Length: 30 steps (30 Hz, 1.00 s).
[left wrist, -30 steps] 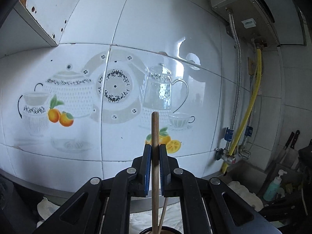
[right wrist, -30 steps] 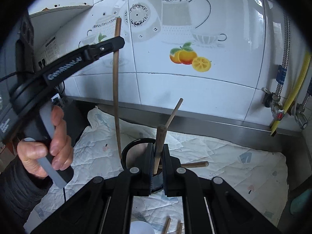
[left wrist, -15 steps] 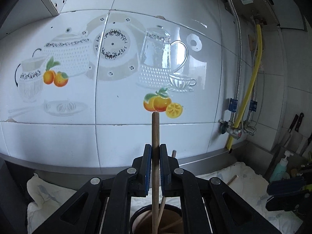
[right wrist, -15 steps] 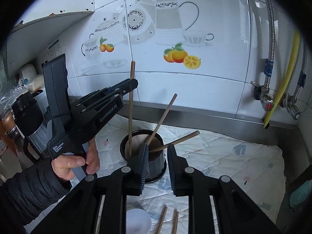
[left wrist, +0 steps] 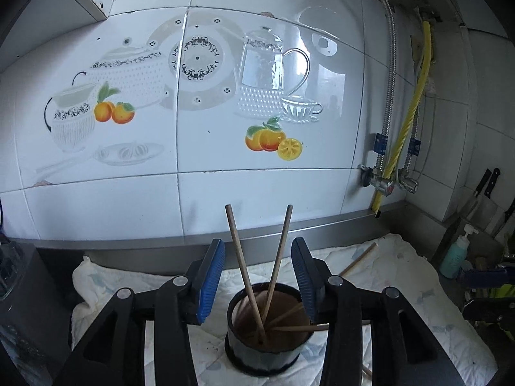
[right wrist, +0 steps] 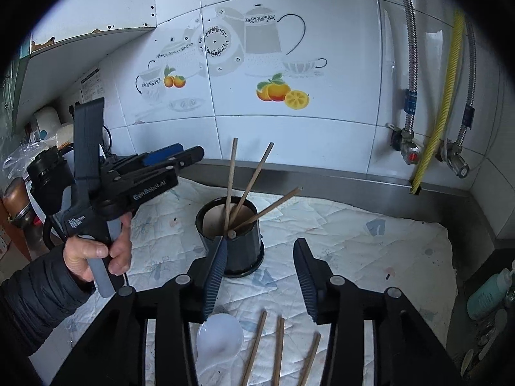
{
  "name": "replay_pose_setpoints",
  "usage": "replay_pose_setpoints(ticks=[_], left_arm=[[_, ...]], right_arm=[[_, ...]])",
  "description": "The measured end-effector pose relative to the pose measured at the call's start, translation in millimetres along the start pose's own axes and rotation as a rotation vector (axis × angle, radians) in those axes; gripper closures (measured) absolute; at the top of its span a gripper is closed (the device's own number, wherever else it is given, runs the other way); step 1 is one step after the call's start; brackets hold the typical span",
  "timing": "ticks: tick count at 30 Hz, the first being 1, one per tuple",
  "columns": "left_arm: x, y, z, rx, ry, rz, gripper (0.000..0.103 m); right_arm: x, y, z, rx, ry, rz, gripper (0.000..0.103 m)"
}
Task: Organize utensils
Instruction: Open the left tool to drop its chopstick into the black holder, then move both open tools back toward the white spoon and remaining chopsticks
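We are holding both claws parted with nothing between the pads: the left claw (left wrist: 257, 276) and the right claw (right wrist: 260, 276) have just been opening, and the chopsticks (right wrist: 230, 183) are leaning loose in the dark holder cup (right wrist: 239, 251) at the middle of the cloth-covered surface (right wrist: 370, 251). Three more chopsticks (right wrist: 278, 350) and a white spoon (right wrist: 219, 334) are lying near the front edge. We are judging the sticks light, stiff and smooth, best pinched mid-shaft; the spoon looks slippery.
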<state>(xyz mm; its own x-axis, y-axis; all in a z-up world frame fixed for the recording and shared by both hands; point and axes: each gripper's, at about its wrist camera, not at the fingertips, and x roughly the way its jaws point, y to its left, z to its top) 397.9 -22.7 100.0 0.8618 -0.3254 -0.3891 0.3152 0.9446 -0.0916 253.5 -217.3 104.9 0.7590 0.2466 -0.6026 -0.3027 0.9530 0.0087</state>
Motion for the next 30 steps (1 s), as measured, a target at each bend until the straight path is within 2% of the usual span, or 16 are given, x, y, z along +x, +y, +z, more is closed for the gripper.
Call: replay_pose_setpoints(ticks=[7,13,21,30], left_arm=[[-36.8,-2.0,-33.7,0.01,0.147,-0.017,0.056],[-46.5,-8.8,-82.2,-0.043,0.275,-0.11,0.056],[-21.2,-32.2,-151.3,-0.026,0.488,-0.233,0.056],[19.9,-44.2,-186.7,-0.006,0.606,-0.248,0.057]], right_arm=[[-1.4,-10.7,-41.7,0.04,0.086,-0.018,0.054],[-1.4,-21.3,-75.4,0.068,0.146,-0.024,0.054],[1.4,-39.8,-106.6,0.12,0.2,-0.035,0.054],[12.7,-53.2,-125.9,0.166,0.239,-0.027,0.054]])
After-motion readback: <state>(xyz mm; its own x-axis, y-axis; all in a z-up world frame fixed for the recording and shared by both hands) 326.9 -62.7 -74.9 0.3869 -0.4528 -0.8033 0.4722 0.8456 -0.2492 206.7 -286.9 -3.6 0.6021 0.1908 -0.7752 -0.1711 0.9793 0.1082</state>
